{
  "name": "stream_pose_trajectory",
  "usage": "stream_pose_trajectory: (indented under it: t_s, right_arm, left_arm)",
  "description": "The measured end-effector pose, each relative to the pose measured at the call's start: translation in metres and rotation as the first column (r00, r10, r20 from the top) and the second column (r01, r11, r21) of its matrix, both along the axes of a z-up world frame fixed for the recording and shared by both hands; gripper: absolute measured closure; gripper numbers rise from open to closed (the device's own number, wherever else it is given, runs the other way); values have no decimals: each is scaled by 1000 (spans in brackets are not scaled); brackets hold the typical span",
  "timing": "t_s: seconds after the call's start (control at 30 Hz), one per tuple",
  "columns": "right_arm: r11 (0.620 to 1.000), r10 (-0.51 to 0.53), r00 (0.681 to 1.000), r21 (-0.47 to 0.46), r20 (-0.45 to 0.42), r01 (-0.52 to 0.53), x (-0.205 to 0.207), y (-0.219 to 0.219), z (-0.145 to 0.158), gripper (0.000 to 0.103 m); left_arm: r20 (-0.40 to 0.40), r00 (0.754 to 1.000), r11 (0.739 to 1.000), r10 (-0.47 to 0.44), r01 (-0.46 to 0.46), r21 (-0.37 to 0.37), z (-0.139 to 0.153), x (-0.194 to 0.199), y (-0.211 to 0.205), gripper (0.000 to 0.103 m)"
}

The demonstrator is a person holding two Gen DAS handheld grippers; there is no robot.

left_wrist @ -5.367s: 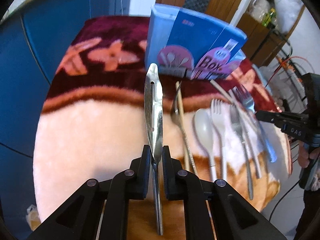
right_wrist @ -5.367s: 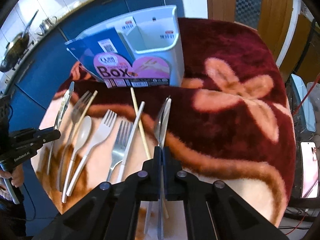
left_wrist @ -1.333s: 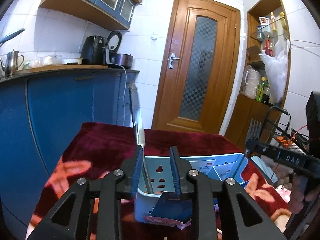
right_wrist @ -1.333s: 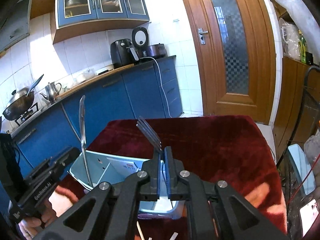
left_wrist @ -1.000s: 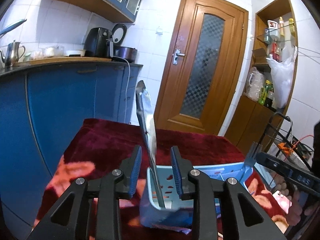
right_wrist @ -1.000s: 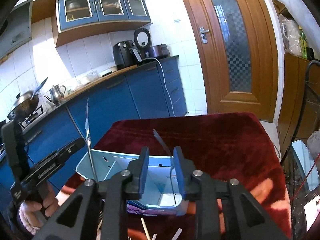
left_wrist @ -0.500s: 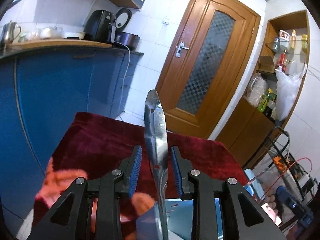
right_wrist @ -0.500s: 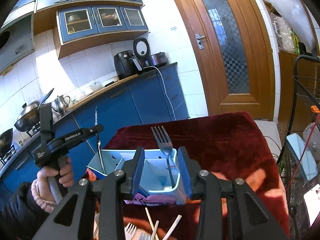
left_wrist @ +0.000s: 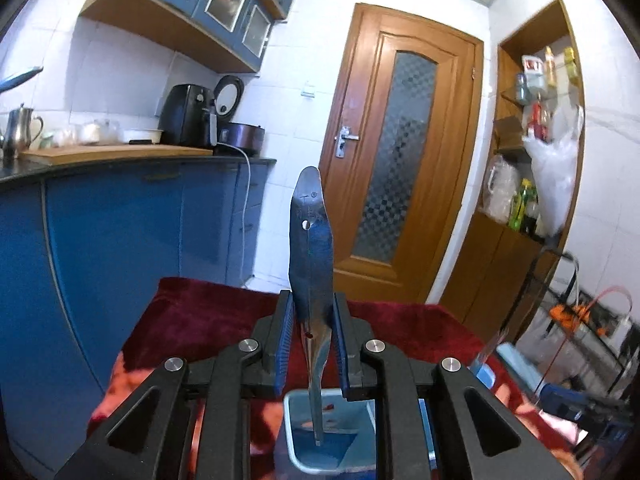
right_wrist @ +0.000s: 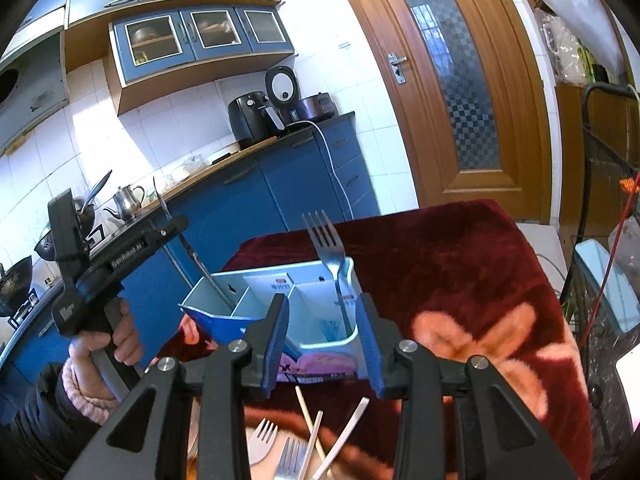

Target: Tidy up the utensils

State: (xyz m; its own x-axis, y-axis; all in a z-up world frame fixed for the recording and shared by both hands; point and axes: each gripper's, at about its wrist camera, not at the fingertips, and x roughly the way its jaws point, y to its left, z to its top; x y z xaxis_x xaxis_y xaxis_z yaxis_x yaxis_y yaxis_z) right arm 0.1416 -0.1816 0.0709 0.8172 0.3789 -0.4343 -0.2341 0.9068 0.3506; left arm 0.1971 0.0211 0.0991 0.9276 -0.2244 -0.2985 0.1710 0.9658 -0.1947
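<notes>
Closing left jaws around knife (left_wrist: 311, 256)

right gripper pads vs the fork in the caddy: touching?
Apart. The right wrist view shows the fork standing in the caddy beyond the right gripper; clear space separates it from both blue pads.

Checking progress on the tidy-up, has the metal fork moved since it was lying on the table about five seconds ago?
Yes. The fork now stands tines-up in the right-hand compartment of the utensil box, up off the blanket.
</notes>
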Motion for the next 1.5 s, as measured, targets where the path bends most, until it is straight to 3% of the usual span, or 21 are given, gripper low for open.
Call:
stream_pose_trajectory:
  t_s: [0.27, 0.53, 0.7, 1.07, 1.5]
  right_arm:
    - [1000, 0, 1000, 1, -18, 0, -11, 2, -6, 65]
    - [1000, -5, 999, 11, -49, 5, -15, 6, -14, 65]
    - [1000, -9, 996, 16, -88, 11, -21, 7, -17, 65]
    - [1000, -20, 984, -24, -178, 16, -35, 12, -21, 65]
    - [997, -14, 963, -75, -270, -6, -50, 14, -37, 65]
  left_arm:
    - [-78, 997, 1000, -25, 24, -18, -20, -7, 2, 83]
    - [-139, 990, 999, -15, 8, -51, -21, -24, 21, 67]
    - [-175, 984, 996, -37, 22, -85, -22, -45, 30, 65]
    - [-277, 958, 995, -69, 85, 44, -30, -79, 19, 65]
    - [-438, 893, 971, -104, 186, 148, -65, -83, -9, 65]
